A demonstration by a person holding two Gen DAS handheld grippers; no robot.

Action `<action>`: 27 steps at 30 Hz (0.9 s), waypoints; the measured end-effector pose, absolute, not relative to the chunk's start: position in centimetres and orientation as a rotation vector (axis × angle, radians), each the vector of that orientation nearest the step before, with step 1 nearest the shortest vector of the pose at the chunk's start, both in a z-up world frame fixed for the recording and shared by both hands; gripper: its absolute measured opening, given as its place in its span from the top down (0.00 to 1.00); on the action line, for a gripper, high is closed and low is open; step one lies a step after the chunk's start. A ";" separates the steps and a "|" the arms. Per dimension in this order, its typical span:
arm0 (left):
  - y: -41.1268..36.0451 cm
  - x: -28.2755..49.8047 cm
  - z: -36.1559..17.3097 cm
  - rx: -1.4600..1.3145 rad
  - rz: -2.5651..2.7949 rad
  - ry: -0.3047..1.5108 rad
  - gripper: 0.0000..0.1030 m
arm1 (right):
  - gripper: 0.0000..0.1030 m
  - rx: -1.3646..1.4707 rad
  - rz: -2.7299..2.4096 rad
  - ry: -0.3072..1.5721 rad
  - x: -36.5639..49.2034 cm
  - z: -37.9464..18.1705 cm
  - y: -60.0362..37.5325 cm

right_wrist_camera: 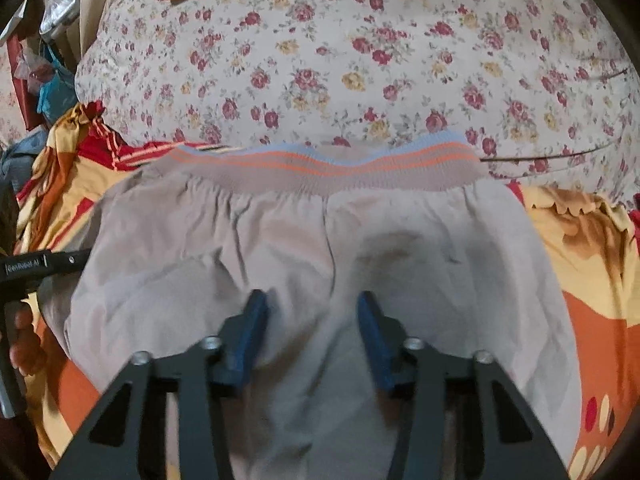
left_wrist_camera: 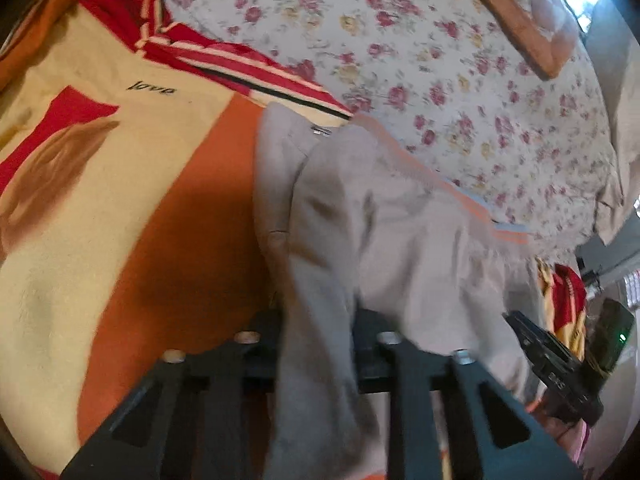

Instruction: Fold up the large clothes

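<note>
Beige trousers point(right_wrist_camera: 400, 280) with an orange and blue striped elastic waistband point(right_wrist_camera: 320, 164) lie on the bed, waistband away from me. My right gripper point(right_wrist_camera: 312, 312) sits on their middle, its blue pads point(right_wrist_camera: 256, 320) pressing either side of a thick raised fold of the cloth. In the left wrist view a bunch of the same trousers point(left_wrist_camera: 340, 220) rises up and runs through my left gripper point(left_wrist_camera: 316, 320), which is shut on it; the cloth hides the fingertips. The right gripper point(left_wrist_camera: 552, 360) shows at the far right edge of that view.
An orange, cream and red blanket point(left_wrist_camera: 120, 180) printed "love" lies under the trousers. Beyond it spreads a floral bedsheet point(right_wrist_camera: 320, 60) with a brown-edged cloth point(left_wrist_camera: 520, 28) at the far end. Bags and clutter point(right_wrist_camera: 52, 64) hang at the left. A hand point(right_wrist_camera: 24, 340) holds the left gripper's body point(right_wrist_camera: 40, 268).
</note>
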State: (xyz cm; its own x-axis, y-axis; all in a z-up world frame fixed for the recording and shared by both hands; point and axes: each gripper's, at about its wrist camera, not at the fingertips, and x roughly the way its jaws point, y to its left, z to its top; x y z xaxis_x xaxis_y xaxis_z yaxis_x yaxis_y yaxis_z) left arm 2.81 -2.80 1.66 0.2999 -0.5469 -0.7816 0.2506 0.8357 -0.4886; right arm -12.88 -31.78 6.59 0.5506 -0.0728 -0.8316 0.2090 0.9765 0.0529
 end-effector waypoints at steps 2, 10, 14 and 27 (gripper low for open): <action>-2.9 2.3 2.7 -0.290 -0.547 1.141 0.95 | 0.61 0.169 -0.162 0.980 -13.1 6.6 -32.2; -5.4 -0.2 9.0 -0.256 -0.653 1.056 0.97 | 0.63 0.124 -0.135 1.078 -12.2 4.4 -32.7; -9.1 -2.2 13.6 -0.196 -0.752 1.001 0.97 | 0.63 0.150 -0.099 1.028 -13.5 7.6 -32.8; -26.4 -11.2 8.9 -0.150 -1.080 1.183 0.97 | 0.45 0.711 -0.206 0.802 -22.1 10.4 -47.3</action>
